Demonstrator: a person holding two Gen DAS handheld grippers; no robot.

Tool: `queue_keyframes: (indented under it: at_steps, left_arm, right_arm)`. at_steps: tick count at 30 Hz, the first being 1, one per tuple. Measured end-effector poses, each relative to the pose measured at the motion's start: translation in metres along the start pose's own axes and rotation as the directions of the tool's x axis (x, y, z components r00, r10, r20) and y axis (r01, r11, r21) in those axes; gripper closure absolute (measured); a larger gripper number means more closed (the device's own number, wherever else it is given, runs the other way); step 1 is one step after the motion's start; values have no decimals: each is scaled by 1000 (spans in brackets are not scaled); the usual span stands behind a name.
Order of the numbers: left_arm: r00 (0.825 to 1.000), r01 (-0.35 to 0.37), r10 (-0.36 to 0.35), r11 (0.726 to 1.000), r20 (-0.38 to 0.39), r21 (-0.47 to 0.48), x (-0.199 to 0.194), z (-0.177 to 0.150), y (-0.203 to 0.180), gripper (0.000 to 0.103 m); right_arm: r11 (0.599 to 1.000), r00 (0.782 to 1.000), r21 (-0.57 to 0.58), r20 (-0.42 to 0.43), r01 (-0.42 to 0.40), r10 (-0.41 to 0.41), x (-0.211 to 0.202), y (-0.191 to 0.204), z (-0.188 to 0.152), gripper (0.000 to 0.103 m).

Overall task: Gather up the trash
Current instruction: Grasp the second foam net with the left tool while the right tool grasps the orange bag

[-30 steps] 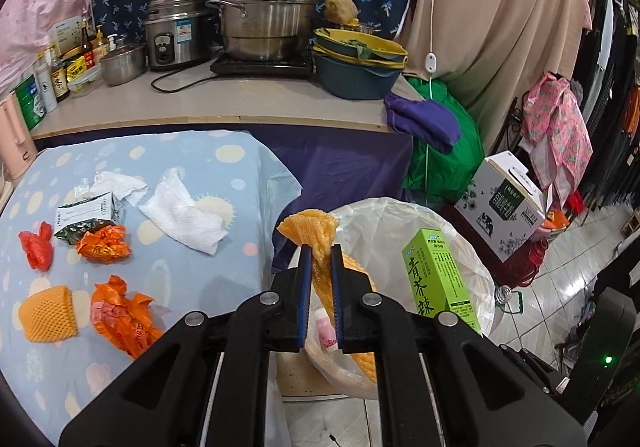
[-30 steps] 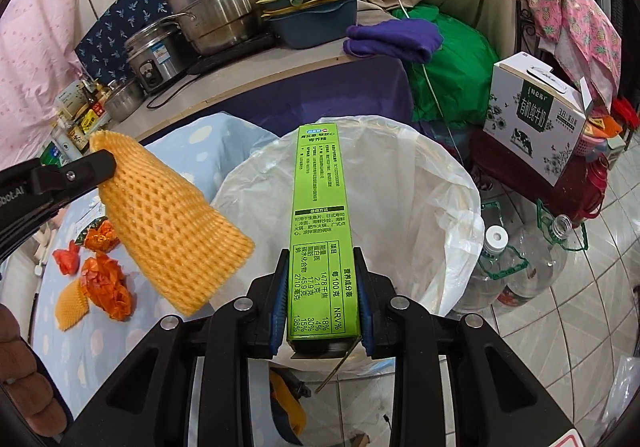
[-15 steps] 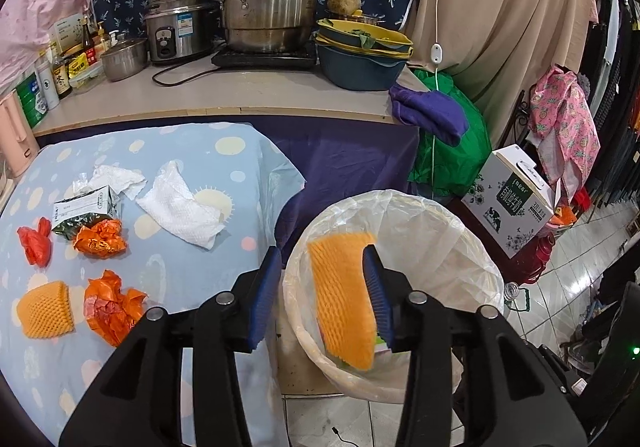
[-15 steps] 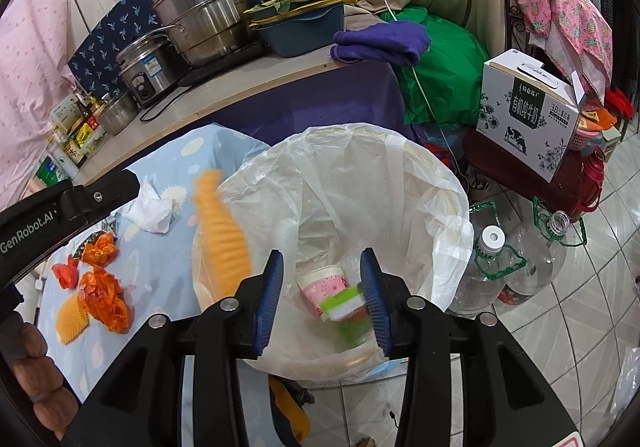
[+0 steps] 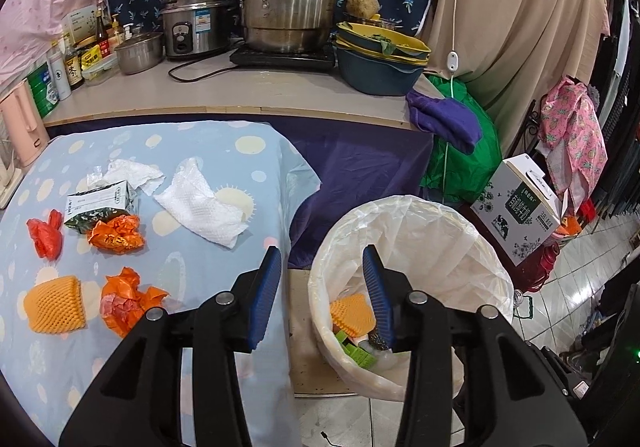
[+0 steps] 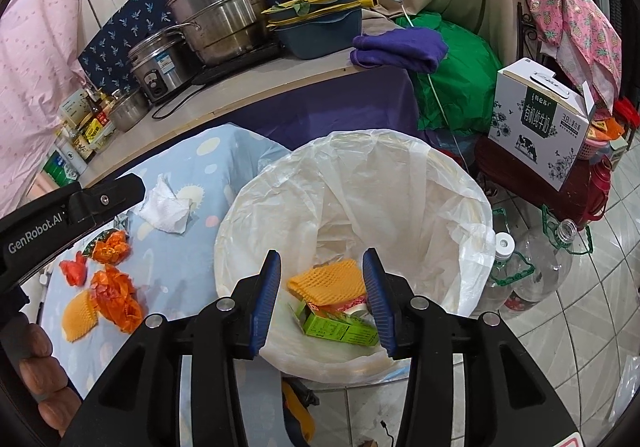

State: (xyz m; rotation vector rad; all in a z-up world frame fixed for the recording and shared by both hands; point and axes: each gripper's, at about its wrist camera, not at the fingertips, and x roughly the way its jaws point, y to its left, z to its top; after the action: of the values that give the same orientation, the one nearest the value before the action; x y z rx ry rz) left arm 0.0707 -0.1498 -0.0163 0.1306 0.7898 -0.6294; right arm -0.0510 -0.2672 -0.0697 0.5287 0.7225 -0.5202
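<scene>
Left wrist view: your left tool stands part-open, empty, at the bench edge; the remaining trash, nearest the orange wrapper, lies to its left, bin to its right.

Right wrist view: right tool part-open, empty, over the bin; left hand is nearer the bench.

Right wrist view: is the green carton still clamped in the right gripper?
No. The green carton lies inside the lined bin beside the orange foam net, and the right gripper stands open with nothing between its pads.
</scene>
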Motion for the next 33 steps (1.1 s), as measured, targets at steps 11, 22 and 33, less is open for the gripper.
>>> queue_keyframes:
  at_steps: [11,22,33]
  left_arm:
    - [998,-63,64,995,5,-78,-13,-8,49,46]
    - [974,-225,221,954,-44,-197,-31,-33,149,31]
    - [930,-366,347,862,-118,-350,-43,-70,261,13]
  right_arm:
    - [997,999,-66,-14,-42,41,2,40,-5,57]
    - [976,990,-172,-72,-135,124,18,118,-27,43]
    - [945,968,-239,-166,-225,189,48,189,-57,29]
